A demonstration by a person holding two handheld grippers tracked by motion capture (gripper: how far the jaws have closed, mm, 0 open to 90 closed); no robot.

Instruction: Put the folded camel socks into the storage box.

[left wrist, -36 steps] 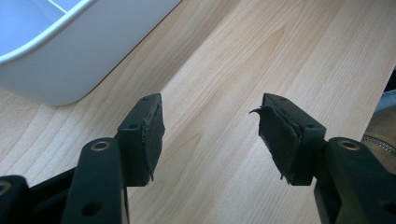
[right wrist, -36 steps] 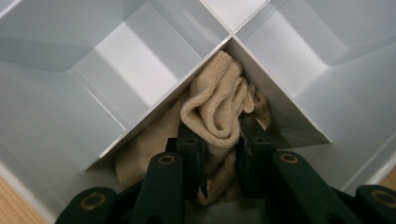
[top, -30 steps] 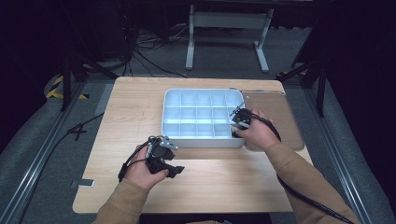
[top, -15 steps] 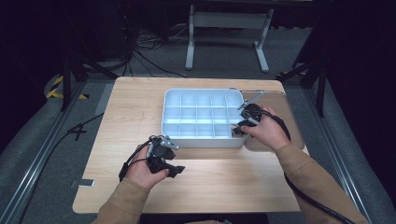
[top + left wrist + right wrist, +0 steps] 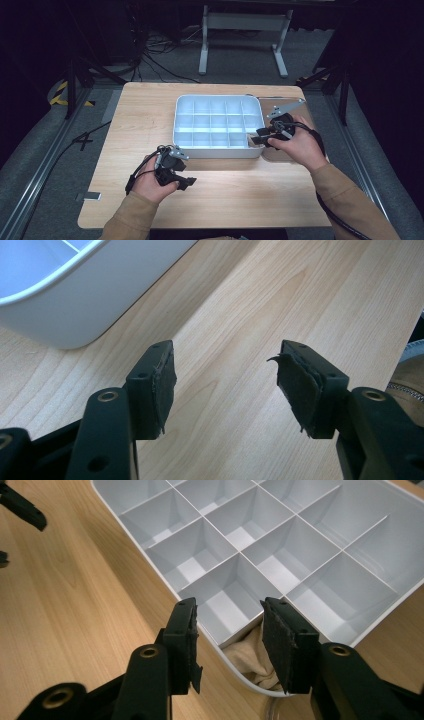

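A white tray (image 5: 218, 152) with several compartments sits mid-table. A crumpled cream cloth (image 5: 250, 655) lies in its near right corner compartment. My right gripper (image 5: 230, 611) hovers just above that corner; its jaws have just been opening and stand apart, with the cloth below the gap and untouched by the pads. From above, the right gripper (image 5: 256, 139) sits at the tray's right front edge. My left gripper (image 5: 186, 181) rests low over bare wood in front of the tray's near left corner (image 5: 75, 300). The left gripper (image 5: 227, 355) is open with nothing between its jaws.
A see-through sheet (image 5: 300, 102) lies on the table right of the tray, under my right hand. The table's front edge runs close behind my left hand. A metal stand (image 5: 245, 22) and cables are on the floor beyond the table.
My right hand has risen and drawn back to the right from the tray's near right corner, and its jaws have spread wider. The left hand has stayed put.
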